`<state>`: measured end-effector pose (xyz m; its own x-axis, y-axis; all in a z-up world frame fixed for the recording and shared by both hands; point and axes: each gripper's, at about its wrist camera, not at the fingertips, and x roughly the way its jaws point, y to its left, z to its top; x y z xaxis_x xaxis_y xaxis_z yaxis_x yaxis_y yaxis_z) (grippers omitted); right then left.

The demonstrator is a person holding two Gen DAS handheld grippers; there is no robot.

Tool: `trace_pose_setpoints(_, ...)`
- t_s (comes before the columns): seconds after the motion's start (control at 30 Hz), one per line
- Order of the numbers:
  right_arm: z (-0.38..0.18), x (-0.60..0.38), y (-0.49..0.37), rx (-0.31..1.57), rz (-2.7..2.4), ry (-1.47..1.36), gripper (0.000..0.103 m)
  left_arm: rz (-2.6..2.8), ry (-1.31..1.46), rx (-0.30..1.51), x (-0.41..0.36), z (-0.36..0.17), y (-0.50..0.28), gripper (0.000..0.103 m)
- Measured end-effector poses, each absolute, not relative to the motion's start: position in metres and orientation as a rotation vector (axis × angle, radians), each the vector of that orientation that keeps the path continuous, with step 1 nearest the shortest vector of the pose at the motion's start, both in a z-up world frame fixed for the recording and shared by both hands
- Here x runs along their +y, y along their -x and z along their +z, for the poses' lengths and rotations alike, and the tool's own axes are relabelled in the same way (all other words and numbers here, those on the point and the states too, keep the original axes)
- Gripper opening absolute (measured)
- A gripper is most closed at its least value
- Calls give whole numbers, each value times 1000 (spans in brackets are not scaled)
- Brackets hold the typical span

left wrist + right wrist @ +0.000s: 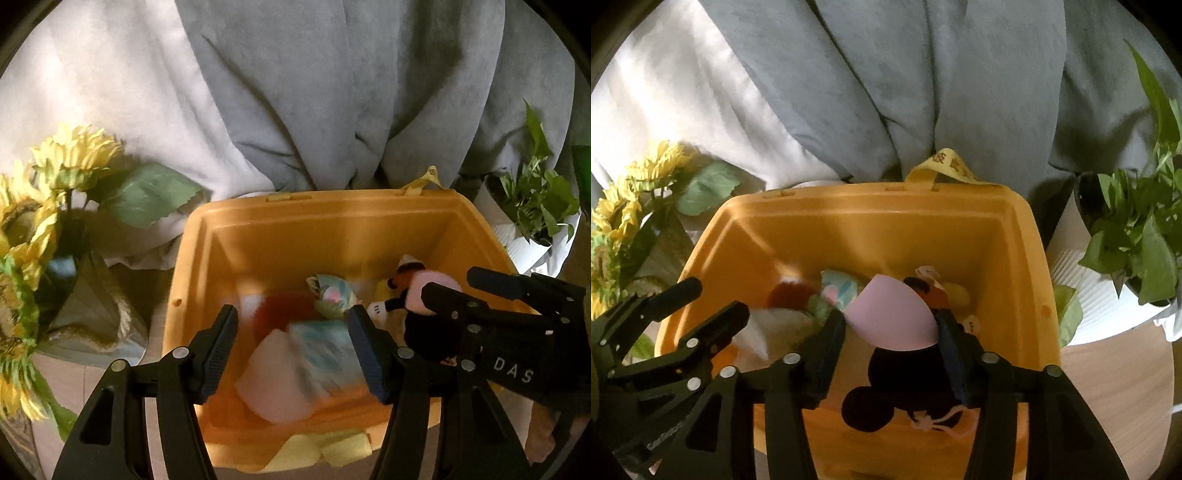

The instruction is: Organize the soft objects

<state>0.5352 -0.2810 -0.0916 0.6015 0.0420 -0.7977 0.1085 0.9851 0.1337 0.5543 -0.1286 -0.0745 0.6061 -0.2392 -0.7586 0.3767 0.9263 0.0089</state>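
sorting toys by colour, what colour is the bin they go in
The bin is orange-yellow plastic; it shows best in the right wrist view.

One orange plastic storage bin (798,236) is being shown. One black mouse-eared plush toy with a pink hat (897,354) is being counted over it, and at least five other soft items can be made out inside, blurred. Two black two-finger grippers (293,350) (892,354) are being seen. One artificial yellow sunflower bunch (55,173) and one green leafy potted plant (1134,243) are being counted.
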Motion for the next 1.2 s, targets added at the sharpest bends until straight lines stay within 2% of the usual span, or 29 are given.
trace_pose_setpoints(0.43,-60,-271,-483,812,-110,-154,61,-237,-126,693,-88,-35,-486,73)
trace_pose_setpoints(0.57,-43,-264,-448,740,-122,-152,68,-216,-110,631,-71,-19,-452,73)
trace_pose_setpoints(0.97,5,-221,-327,532,-196,-97,80,-240,-92,468,-33,18,-350,85)
trace_pose_setpoints(1.1,14,-217,-292,496,-201,-118,81,-220,-100,396,-23,30,-312,94)
trace_pose_setpoints(1.2,19,-214,-269,474,-205,-128,81,-216,-92,363,-16,36,-285,95)
